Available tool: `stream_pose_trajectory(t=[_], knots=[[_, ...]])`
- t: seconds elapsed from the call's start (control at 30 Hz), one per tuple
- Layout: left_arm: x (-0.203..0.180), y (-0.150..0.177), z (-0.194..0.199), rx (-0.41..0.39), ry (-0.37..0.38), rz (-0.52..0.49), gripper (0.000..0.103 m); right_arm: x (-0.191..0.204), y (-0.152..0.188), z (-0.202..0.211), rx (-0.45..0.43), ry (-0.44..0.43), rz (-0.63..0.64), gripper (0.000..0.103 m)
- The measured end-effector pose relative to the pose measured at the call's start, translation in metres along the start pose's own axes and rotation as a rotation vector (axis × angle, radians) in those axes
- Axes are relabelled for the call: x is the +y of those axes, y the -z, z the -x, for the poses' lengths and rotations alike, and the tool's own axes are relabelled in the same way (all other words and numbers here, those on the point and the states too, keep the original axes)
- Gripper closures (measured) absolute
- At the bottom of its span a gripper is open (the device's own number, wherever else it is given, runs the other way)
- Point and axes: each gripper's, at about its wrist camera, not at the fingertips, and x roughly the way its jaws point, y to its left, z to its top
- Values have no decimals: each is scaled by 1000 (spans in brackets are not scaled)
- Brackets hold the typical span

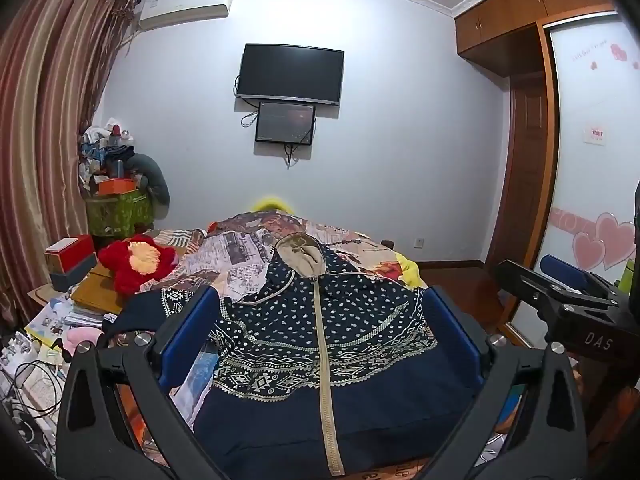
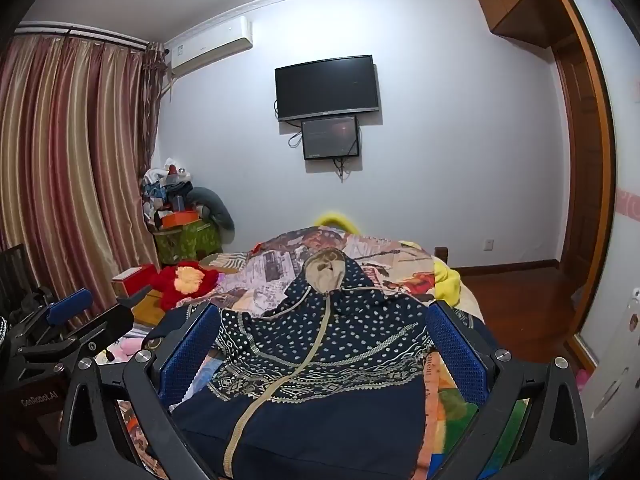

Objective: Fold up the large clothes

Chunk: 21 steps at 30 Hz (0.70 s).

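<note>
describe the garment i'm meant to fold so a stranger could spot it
Look at the bed below the wall television. On its printed cover lies a navy hooded jacket, front up. Only it has white dots, a beige zip and a tan-lined hood.

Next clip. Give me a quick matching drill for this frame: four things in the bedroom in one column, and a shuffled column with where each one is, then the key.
Things
1. hooded jacket
2. red plush toy
3. television
4. air conditioner

Places
A. high on the wall, next to the curtain
B. mounted mid-wall, above a smaller screen
C. spread front-up on the bed, hood pointing away from the cameras
D. left of the bed, on the cluttered side

Pairs: 1-C, 2-D, 3-B, 4-A
</note>
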Motion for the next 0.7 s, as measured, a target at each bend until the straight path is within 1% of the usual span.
stream_pose_trajectory(t=[0.7], knots=[[1, -1, 0, -4, 0, 0, 1, 1, -1, -2, -2, 0, 2, 0]])
